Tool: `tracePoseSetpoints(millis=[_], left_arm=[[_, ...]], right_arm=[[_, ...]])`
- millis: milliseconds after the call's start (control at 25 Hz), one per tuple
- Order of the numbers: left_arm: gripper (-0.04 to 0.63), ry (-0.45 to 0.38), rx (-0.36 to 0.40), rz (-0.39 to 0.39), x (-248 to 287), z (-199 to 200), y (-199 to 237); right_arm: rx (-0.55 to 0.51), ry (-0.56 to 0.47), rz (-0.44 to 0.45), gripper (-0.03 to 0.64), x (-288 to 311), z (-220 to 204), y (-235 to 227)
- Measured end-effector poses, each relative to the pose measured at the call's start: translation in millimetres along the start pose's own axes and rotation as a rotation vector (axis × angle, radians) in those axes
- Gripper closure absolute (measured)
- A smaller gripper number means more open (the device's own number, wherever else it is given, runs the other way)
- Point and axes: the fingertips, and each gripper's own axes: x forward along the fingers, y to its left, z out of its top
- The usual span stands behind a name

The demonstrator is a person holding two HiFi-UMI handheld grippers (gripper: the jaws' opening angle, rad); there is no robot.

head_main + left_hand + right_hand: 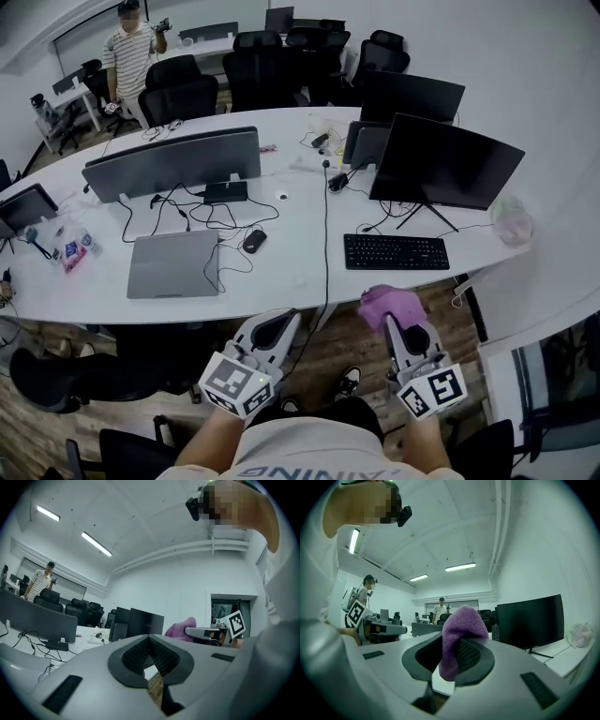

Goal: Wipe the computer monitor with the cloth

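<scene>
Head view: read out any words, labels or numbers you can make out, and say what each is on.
"NING", upside down and partly cut off: the person's shirt.
Keyboard keys: too small to read.
Pink and blue packets: print blurred.
Marker cubes on the left tool and right tool: patterns only, no letters.

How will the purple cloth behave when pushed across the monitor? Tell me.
Probably floppy: the purple cloth bunches and droops where the right gripper pinches it. Likely light, since one pinch holds it. Its knitted texture should drag slightly on the monitor.
</scene>
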Motion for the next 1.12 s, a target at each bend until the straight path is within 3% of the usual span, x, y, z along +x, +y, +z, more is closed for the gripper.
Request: tracePoseSetpoints(millis=[480,1120], left_arm=[[0.591,-0.006,0.031,0.092,66,7,28],[0.591,-0.03,0.023,0.199,233,16,27]], right_arm=[[0.026,-0.037,0.096,0.552,62,-1,-66],[0.043,-0.011,0.191,0.552,121,4,-236]])
